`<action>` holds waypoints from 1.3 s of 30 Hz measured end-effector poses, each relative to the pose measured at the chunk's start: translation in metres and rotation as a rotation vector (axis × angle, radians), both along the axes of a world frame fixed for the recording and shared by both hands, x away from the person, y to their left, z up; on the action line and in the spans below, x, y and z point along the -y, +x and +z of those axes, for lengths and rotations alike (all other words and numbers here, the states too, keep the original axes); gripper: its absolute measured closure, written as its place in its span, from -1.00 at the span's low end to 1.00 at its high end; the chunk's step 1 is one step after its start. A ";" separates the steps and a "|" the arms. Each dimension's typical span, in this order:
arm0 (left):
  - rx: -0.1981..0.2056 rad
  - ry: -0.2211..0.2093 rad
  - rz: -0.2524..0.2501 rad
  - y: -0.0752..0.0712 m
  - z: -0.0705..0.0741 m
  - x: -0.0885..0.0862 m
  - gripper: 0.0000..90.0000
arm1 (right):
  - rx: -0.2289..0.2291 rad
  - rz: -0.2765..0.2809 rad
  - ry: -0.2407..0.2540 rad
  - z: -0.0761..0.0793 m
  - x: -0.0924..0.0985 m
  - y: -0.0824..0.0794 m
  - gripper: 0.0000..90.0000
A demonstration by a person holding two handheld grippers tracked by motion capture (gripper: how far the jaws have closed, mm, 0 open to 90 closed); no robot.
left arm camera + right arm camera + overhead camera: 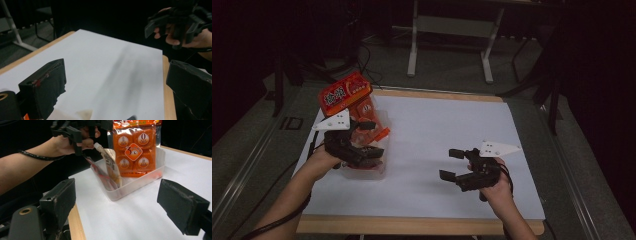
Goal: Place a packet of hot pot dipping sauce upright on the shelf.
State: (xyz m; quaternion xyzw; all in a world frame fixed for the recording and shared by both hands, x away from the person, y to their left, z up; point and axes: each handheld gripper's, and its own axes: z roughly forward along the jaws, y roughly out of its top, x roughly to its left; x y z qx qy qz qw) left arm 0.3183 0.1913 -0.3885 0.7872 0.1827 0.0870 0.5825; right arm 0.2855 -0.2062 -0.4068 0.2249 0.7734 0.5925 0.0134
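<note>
Clear tub (pixel 140 182) on the white table (pixel 452 130) — orange snack bag (pixel 136 147) and pouch (pixel 111 165) upright inside; left gripper (pixel 374 135) above, jaws empty, apart; right gripper (pixel 453 164) open — well apart.

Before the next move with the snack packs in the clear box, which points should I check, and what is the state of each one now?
1. Left gripper free of any pack: ok, its jaws stand open above the clear box, nothing between them.
2. Right gripper empty and open: ok, it sits apart over the white sheet.
3. Orange pack inside the box: ok, upright, leaning on the far wall.
4. Spout pouch settled: cannot tell, it leans tilted at the near end.
5. Box fully on the sheet: ok.
6. Room left in the box for more: cannot tell.
</note>
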 end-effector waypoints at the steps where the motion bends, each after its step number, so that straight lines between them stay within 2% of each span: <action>1: 0.004 -0.004 -0.011 -0.003 0.003 0.004 -0.94 | 0.000 -0.003 0.002 0.000 0.001 0.000 -0.66; 5: -0.003 -0.028 -0.013 -0.008 0.008 0.009 -0.94 | 0.002 -0.007 0.003 0.001 0.004 -0.001 -0.66; 11: 0.013 -0.027 -0.031 -0.020 0.012 0.019 -0.94 | 0.003 -0.016 0.001 0.002 0.009 -0.003 -0.66; 19: 0.020 -0.030 -0.085 -0.037 0.012 0.038 -0.94 | 0.001 -0.021 -0.008 -0.001 0.013 -0.005 -0.66; 22: 0.020 -0.047 -0.099 -0.043 0.012 0.045 -0.94 | -0.003 -0.025 -0.007 -0.002 0.014 -0.005 -0.66; 30: 0.019 -0.049 -0.143 -0.057 0.007 0.060 -0.94 | -0.004 -0.030 -0.005 -0.003 0.016 -0.005 -0.66; 39: 0.009 -0.036 -0.202 -0.071 -0.006 0.077 -0.94 | -0.007 -0.039 -0.016 -0.007 0.017 -0.004 -0.66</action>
